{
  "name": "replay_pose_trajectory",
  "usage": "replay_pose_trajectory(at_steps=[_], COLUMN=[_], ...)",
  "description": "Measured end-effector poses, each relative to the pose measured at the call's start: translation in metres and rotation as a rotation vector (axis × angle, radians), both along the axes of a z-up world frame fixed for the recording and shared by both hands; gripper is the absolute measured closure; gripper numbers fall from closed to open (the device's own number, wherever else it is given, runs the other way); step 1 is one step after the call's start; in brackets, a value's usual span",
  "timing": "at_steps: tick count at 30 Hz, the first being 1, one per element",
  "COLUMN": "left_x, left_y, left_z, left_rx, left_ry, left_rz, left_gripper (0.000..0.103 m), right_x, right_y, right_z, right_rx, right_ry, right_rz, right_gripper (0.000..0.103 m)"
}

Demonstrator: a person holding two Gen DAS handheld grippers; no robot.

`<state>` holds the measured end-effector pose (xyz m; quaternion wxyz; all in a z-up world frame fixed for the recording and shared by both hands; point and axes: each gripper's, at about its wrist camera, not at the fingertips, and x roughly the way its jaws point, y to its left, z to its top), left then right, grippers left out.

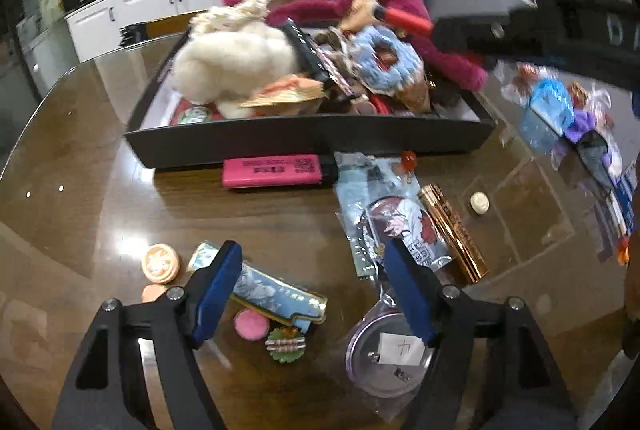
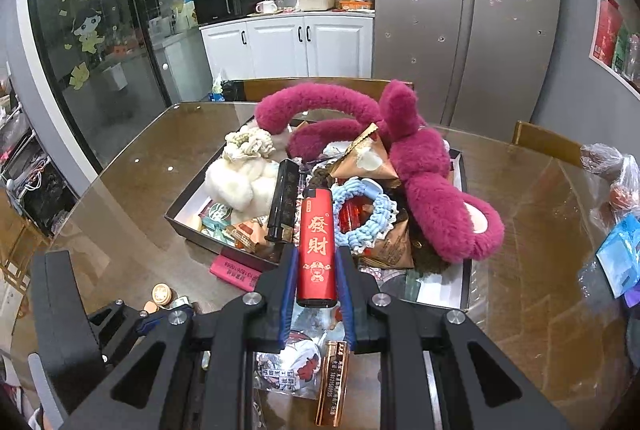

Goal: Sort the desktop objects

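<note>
Sorting is midway by my reading: my right gripper (image 2: pixel 316 270) is clamped on a red lighter (image 2: pixel 317 250), held above the near edge of the black tray (image 1: pixel 304 142), which is already piled high with a magenta plush toy (image 2: pixel 424 182), a white fluffy toy (image 1: pixel 236 66) and a blue knitted ring (image 2: pixel 360 214). I judge the lighter is bound for that tray; the next move calls for finding a gap in the heap and opening the jaws low enough that it does not slide off. My left gripper (image 1: pixel 316 290) stands wide and empty over the loose things on the table (image 1: pixel 88 134): a blue patterned bar (image 1: pixel 272 290) lies partly between its fingers, with a pink disc (image 1: pixel 251 325) and a green clip (image 1: pixel 286 346) just beside. Whichever I take next, those neighbours crowd the approach. Further out lie a pink highlighter (image 1: pixel 276 172) against the tray wall, a copper lighter (image 1: pixel 454 232) beside a bagged badge (image 1: pixel 390 226), and a round badge in plastic (image 1: pixel 388 354) under my right finger (image 1: pixel 412 298).
</note>
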<state>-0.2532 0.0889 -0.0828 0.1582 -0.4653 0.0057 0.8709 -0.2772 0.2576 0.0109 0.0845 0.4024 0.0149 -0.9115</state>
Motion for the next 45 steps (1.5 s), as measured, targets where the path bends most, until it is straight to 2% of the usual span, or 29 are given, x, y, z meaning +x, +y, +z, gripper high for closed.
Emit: replay_pose_trajectory(at_steps=[5, 8, 14, 16, 18, 20, 21, 31, 45], left_x=[0.001, -0.005, -0.002, 0.002, 0.007, 0.009, 0.009, 0.011, -0.009], left_y=[-0.015, -0.019, -0.017, -0.015, -0.014, -0.017, -0.018, -0.018, -0.010], left_z=[-0.002, -0.014, -0.019, -0.020, -0.018, -0.017, -0.016, -0.010, 0.046], left_rx=[-0.010, -0.025, -0.066, -0.100, -0.119, -0.090, -0.084, -0.065, -0.046], left_ry=[-0.006, -0.039, -0.020, -0.002, 0.016, 0.008, 0.006, 0.016, 0.109], left_rz=[0.046, 0.070, 0.078, 0.075, 0.080, 0.079, 0.080, 0.072, 0.069], left_gripper=[0.022, 0.022, 0.024, 0.033, 0.060, 0.077, 0.078, 0.079, 0.079], right_x=[0.003, 0.004, 0.005, 0.005, 0.006, 0.006, 0.007, 0.011, 0.012], right_y=[0.002, 0.001, 0.001, 0.003, 0.005, 0.006, 0.006, 0.006, 0.007], right_z=[0.003, 0.004, 0.004, 0.004, 0.005, 0.006, 0.007, 0.013, 0.015], right_rx=[-0.004, -0.007, -0.006, -0.009, -0.012, -0.012, -0.014, -0.015, -0.020], right_ry=[0.006, 0.006, 0.005, 0.004, 0.007, 0.008, 0.012, 0.021, 0.024], right_rz=[0.003, 0.006, 0.006, 0.002, -0.001, -0.001, -0.003, 0.006, 0.007], right_gripper=[0.083, 0.083, 0.083, 0.083, 0.083, 0.083, 0.083, 0.083, 0.083])
